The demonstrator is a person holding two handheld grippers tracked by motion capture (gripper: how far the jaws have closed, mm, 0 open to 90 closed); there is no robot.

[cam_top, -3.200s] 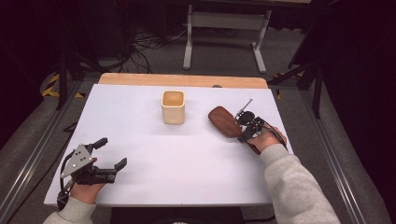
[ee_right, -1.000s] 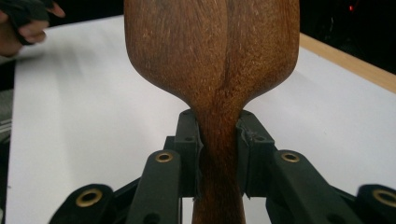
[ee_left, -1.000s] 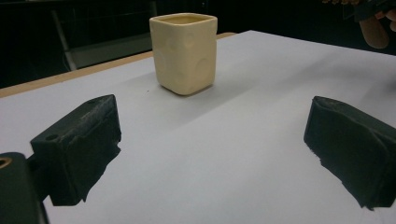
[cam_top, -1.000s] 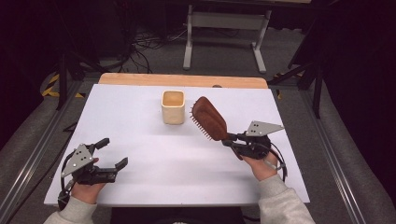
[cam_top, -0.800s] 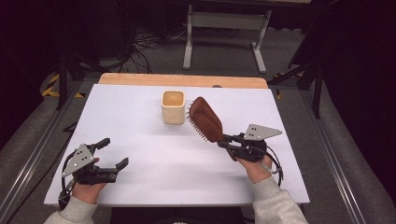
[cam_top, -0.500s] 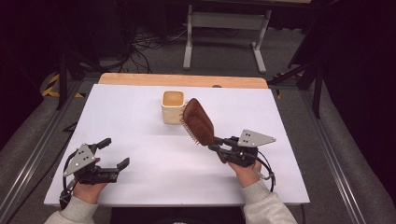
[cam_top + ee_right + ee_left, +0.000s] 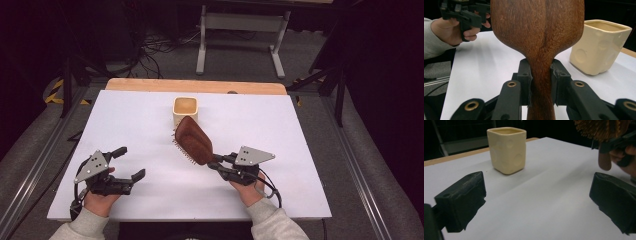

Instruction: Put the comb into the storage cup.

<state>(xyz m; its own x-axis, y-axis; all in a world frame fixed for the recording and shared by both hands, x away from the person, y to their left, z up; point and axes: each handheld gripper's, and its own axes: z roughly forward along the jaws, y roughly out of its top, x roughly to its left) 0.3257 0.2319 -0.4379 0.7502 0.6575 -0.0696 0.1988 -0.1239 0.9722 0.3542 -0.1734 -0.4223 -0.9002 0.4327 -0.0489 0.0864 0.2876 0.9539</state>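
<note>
A brown wooden hairbrush [image 7: 194, 140] is held above the white table [image 7: 140, 110], bristles facing down-left. My right gripper [image 7: 216, 163] is shut on its handle; in the right gripper view both jaws clamp the hairbrush [image 7: 539, 37] neck. A cream square cup [image 7: 185, 110] stands upright just beyond the brush head, also seen as the cup [image 7: 507, 149] and the cup [image 7: 599, 47]. My left gripper [image 7: 129, 162] rests at the near left of the table, open with nothing between its jaws. The brush bristles [image 7: 602, 128] show at the top right of the left gripper view.
A wooden strip [image 7: 195, 86] runs along the table's far edge. Beyond it stand a metal frame [image 7: 240, 30] and floor cables. Dark stands flank the table on both sides.
My right gripper lifted the hairbrush from the table's right side and carried it left and nearer, its head now beside the cup. The left gripper stayed put.
</note>
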